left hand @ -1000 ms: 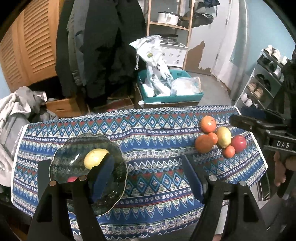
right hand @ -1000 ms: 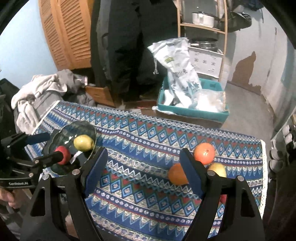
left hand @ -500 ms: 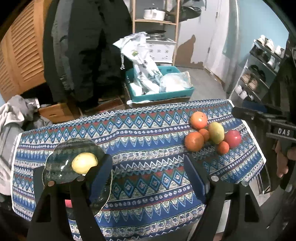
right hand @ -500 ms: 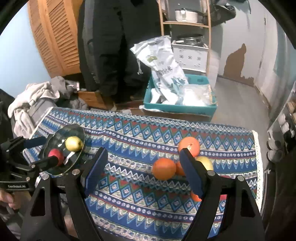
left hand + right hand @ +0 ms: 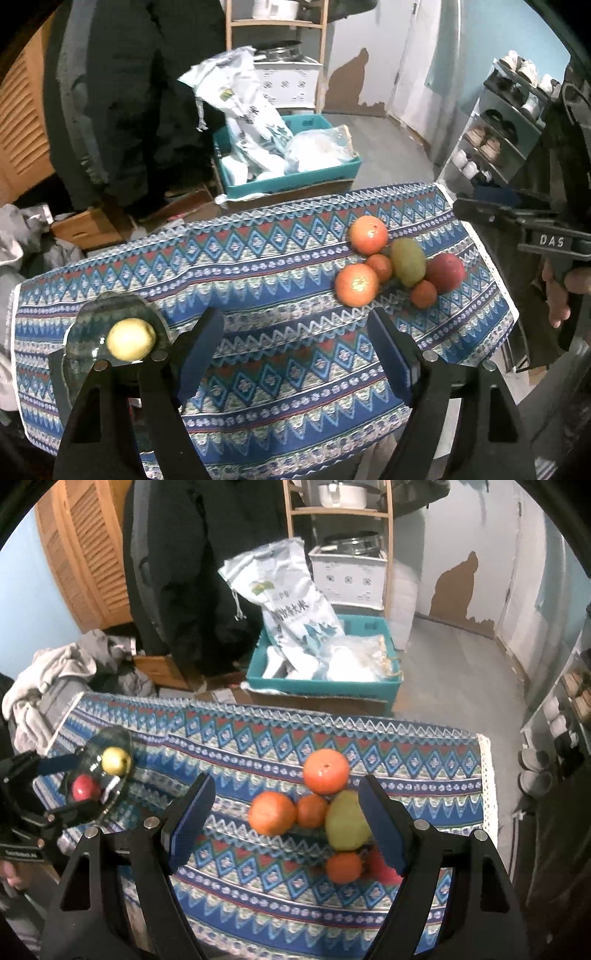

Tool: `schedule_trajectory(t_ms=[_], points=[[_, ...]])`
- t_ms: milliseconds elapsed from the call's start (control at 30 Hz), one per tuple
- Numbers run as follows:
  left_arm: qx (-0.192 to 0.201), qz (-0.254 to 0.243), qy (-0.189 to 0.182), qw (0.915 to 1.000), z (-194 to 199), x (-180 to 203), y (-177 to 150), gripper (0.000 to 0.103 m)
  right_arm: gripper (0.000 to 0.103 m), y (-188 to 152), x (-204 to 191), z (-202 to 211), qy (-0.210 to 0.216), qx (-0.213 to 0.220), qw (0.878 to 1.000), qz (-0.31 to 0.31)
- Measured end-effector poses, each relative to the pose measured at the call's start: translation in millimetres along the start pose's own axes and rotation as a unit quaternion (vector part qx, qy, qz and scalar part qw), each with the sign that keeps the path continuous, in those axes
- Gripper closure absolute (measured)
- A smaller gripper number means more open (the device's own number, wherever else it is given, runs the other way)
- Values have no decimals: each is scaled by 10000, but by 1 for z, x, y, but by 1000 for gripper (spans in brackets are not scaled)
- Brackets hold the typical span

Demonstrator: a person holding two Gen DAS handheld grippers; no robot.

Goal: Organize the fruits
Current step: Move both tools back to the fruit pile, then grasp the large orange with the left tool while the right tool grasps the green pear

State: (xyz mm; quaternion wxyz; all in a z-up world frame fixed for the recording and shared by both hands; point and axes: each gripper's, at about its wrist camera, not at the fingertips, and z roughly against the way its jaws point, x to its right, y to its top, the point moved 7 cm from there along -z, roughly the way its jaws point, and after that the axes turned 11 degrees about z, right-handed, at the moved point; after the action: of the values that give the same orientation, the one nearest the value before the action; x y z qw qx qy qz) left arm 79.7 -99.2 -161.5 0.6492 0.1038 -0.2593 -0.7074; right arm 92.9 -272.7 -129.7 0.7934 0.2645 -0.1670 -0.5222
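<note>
A: Step in hand looked like the next pick from the fruit pile [image 5: 321, 812]. Best bet: drop the right gripper [image 5: 286, 821] over an outer orange [image 5: 272, 813], pads either side, so the neighbours don't roll.

B: Tool state?

A: Right gripper was spread wide, holding nothing, above the pile. Left gripper [image 5: 295, 354] also released and empty, clear of the glass plate [image 5: 83, 332]. Plate held a yellow fruit [image 5: 131, 339] and a red one [image 5: 85, 787], at the cloth's other end.

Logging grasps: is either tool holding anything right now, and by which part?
Nothing is held. Both the left tool and right tool stand open and empty above the tablecloth.
</note>
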Motion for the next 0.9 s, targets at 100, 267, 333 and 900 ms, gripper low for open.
schedule_trajectory(t_ms=[100,267,333,900], points=[[-117,-66,-50,9999,-13,10,5,21,23,-5,12,-10,9,-152,9999,37],[-338,-45,-128,9993,-42,20,10,21,23,-16,31,-31,82,-423,9991,-32],[-455,-33,-166,9988,-55,24,9,21,23,-21,39,-42,187,-477,9986,-150],[-1046,-447,-266,9931,-144,58,0,21,23,-69,68,-110,392,-1221,9909,-419]])
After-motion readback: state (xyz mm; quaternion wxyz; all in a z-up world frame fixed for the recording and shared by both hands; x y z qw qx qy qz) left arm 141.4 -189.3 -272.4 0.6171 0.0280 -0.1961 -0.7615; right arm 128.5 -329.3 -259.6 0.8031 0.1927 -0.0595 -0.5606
